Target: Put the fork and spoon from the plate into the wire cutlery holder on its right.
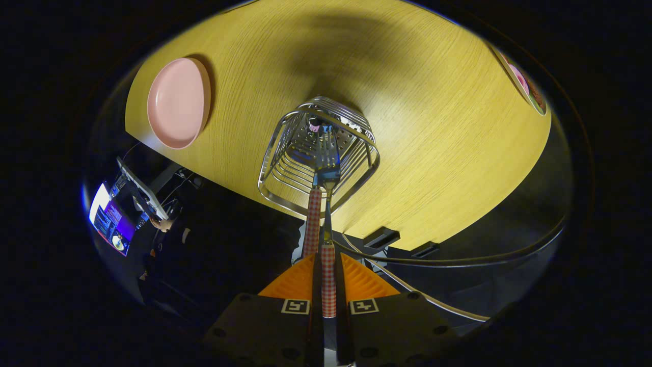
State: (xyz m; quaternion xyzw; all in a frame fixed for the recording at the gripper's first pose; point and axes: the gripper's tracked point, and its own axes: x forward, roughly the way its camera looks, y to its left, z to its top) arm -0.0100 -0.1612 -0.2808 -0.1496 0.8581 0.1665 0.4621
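Fingers [328, 275] tight on fork [328, 204] handle.

Fork [330, 153] tines lost in holder [285, 153] wires; 2nd handle [311, 219] head hidden; monitor [109, 219] blurry.

You have one gripper [328, 278], its two fingers [295, 280] closed on one checked-handled fork [328, 204]. Lower centre of the frame shows two checked handles, the second probably a spoon [311, 219]. One wire cutlery holder [270, 173] sits mid-frame, one pink plate [175, 102] upper left, one table [433, 127].
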